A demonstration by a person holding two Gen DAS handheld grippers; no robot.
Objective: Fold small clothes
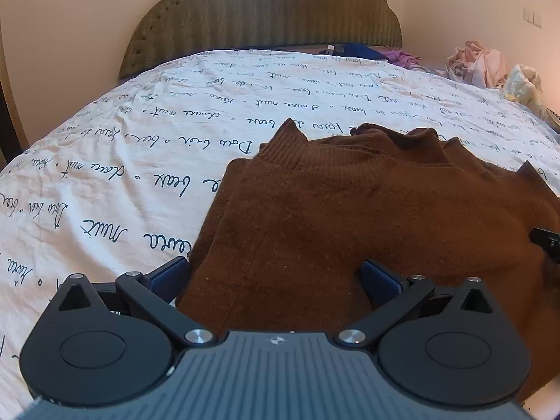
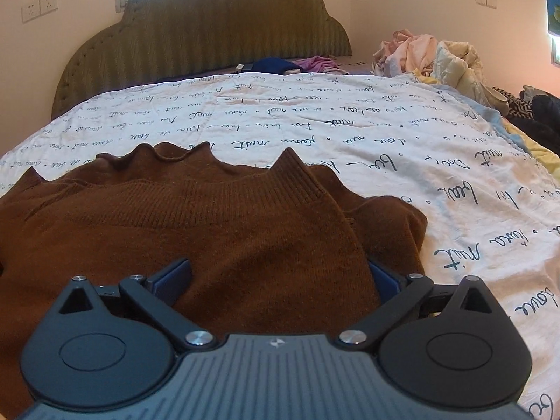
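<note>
A brown knitted sweater lies partly folded on the white bedsheet with black script; it also shows in the right wrist view. My left gripper is open, its blue pads spread wide at the sweater's near left edge, with brown cloth between them. My right gripper is open too, pads spread over the sweater's near right edge. The right gripper's tip shows at the far right of the left wrist view. Ribbed cuffs and hem point towards the headboard.
The bedsheet covers the bed. A green padded headboard stands at the far end. Blue and purple clothes lie by it. A heap of pale clothes sits at the far right, dark items beyond.
</note>
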